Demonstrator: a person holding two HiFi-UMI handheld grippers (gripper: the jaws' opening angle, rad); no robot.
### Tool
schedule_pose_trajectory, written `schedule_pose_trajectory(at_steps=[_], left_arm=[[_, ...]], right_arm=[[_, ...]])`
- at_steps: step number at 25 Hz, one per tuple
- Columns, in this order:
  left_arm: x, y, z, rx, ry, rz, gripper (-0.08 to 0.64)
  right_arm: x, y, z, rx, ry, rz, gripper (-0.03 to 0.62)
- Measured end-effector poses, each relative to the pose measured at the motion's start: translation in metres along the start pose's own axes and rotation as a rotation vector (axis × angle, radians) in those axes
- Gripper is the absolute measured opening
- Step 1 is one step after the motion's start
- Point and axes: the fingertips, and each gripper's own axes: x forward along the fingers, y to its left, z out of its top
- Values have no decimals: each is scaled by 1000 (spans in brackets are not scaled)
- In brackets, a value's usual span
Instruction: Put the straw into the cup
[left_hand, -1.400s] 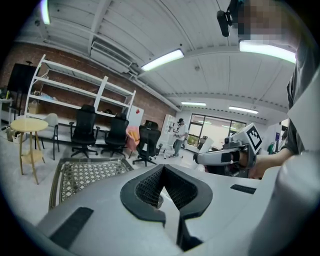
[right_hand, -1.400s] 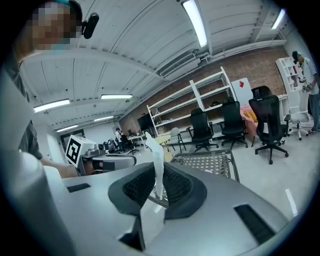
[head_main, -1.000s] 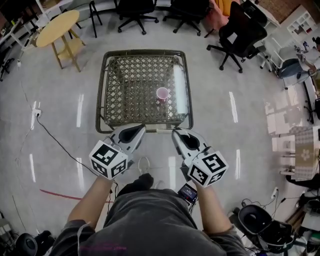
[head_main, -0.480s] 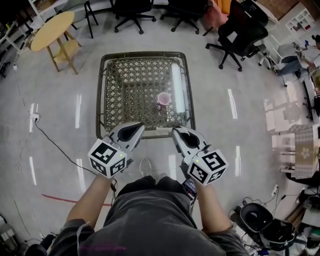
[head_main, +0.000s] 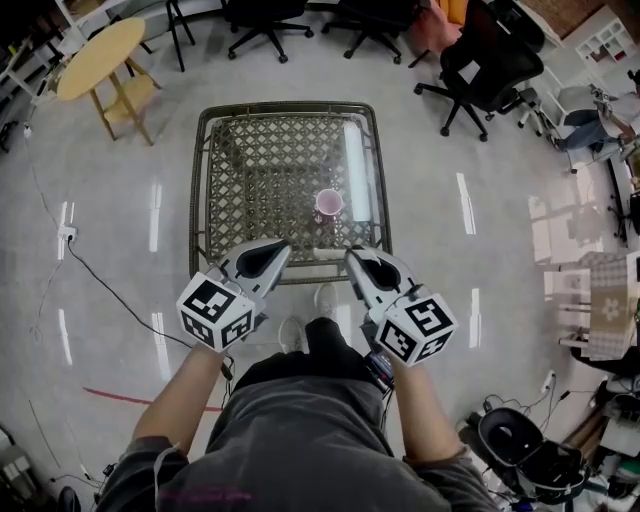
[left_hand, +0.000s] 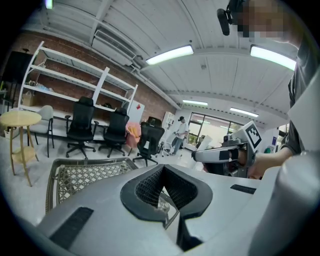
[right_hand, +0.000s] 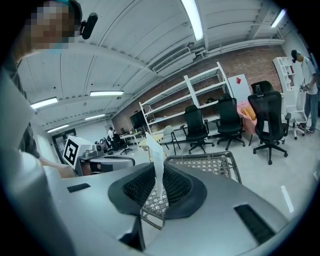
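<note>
A person holds both grippers side by side over the near edge of a low square table whose tabletop is a glass sheet over woven lattice, framed by a dark metal rim. The right gripper is clenched on the straw, a thin white paper-wrapped one that stands up from between the pads, its top tilted slightly to the left in the right gripper view. The left gripper is clenched too, its pads meeting at the tips with nothing between them; only the lattice shows through the narrow gap behind them. The pink cup stands upright and open-mouthed on the right half of the tabletop, toward the near edge, just beyond the two grippers and a little closer to the right one, touched by neither. The straw is not yet in the cup. Around the table lies a pale glossy floor, with black office chairs beyond the table and a small round wooden table at the upper left of the head view.
</note>
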Motion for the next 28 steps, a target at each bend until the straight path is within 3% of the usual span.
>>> schedule_pose_trajectory(at_steps=[28], left_arm=[[76,62,-49,-110,140,52,9]], right_arm=[[86,-95,-30,77,125,36,49]])
